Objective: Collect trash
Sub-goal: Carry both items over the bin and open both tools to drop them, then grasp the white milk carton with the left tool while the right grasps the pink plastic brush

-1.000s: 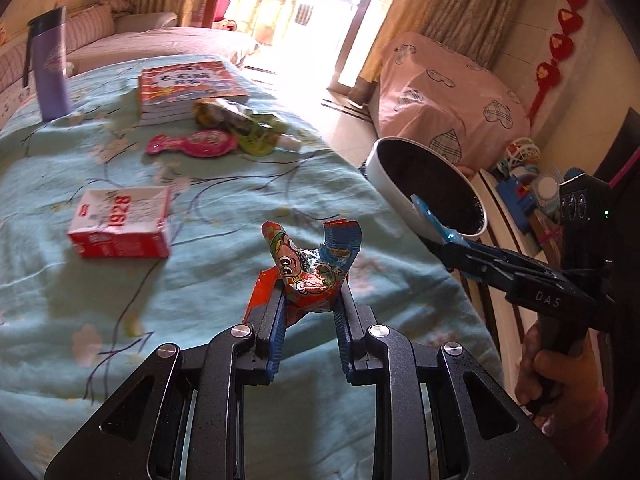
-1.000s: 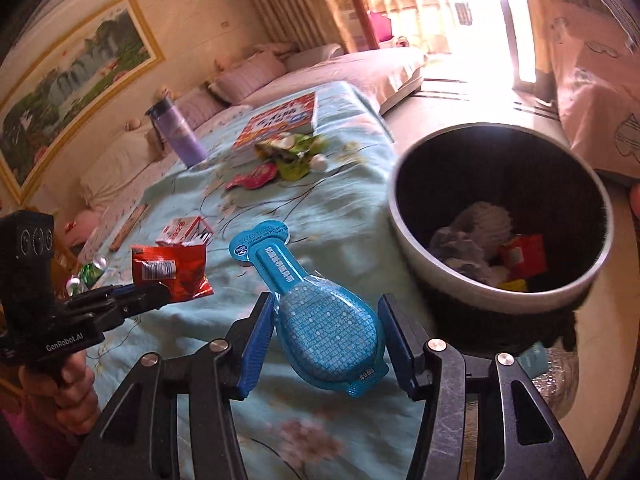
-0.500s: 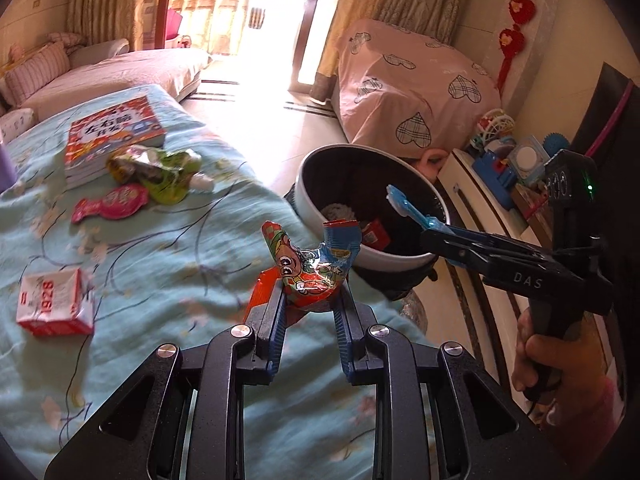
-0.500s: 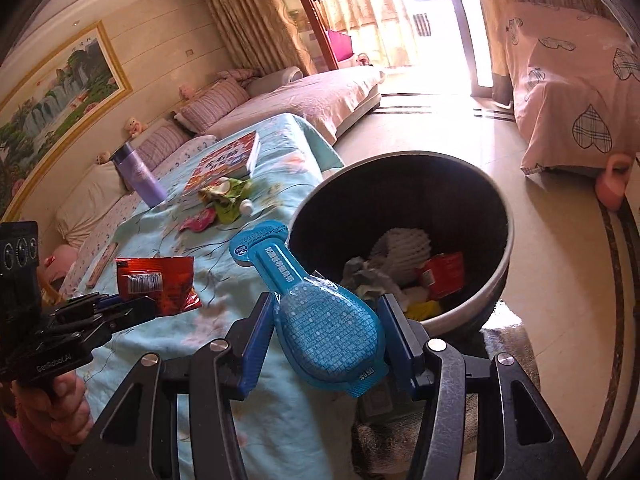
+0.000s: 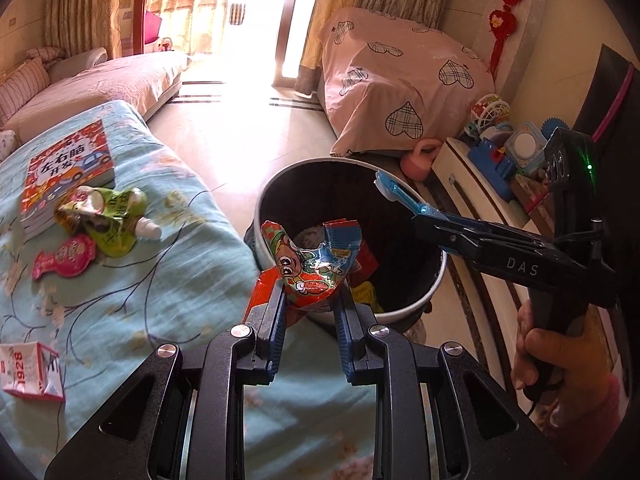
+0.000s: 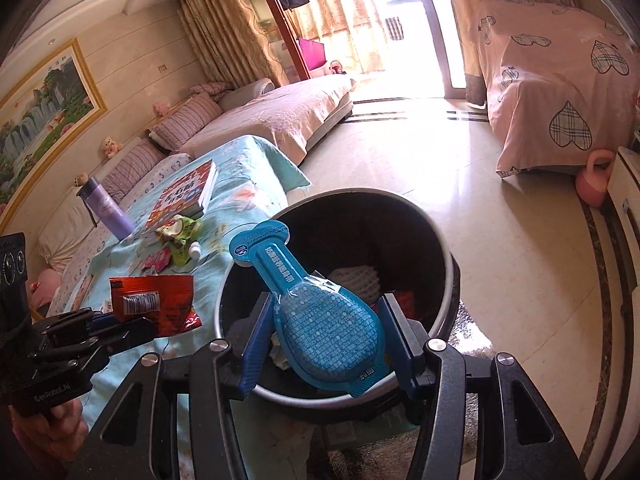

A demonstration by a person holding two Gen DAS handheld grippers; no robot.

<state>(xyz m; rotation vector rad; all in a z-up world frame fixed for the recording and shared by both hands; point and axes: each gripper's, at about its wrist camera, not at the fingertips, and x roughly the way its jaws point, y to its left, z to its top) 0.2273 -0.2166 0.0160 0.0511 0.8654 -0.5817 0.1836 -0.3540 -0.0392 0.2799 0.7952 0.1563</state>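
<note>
Trash in both tools right now, and both hang over the bin! The left tool (image 5: 310,300) is clamped on a crumpled snack wrapper (image 5: 316,264), cartoon face showing, its top flaring up above the blue pads. Just past it sits the dark round bin (image 5: 416,304), on the floor right beside the bench (image 5: 120,280) with its light blue cloth. The right tool (image 6: 326,336) is clamped on a blue spoon-shaped packet (image 6: 320,320), gripped at its wide end, the narrow neck pointing up and away over the bin's mouth. Inside the bin (image 6: 448,280), white netting and red scraps already lie at the bottom. Back on the bench, more to collect: a green pouch (image 5: 108,220) against a picture book (image 5: 68,168), a pink wrapper (image 5: 64,258) just beside it, and a red-and-white carton (image 5: 28,372) near the edge. A purple bottle (image 6: 106,210) stands at the far end.
</note>
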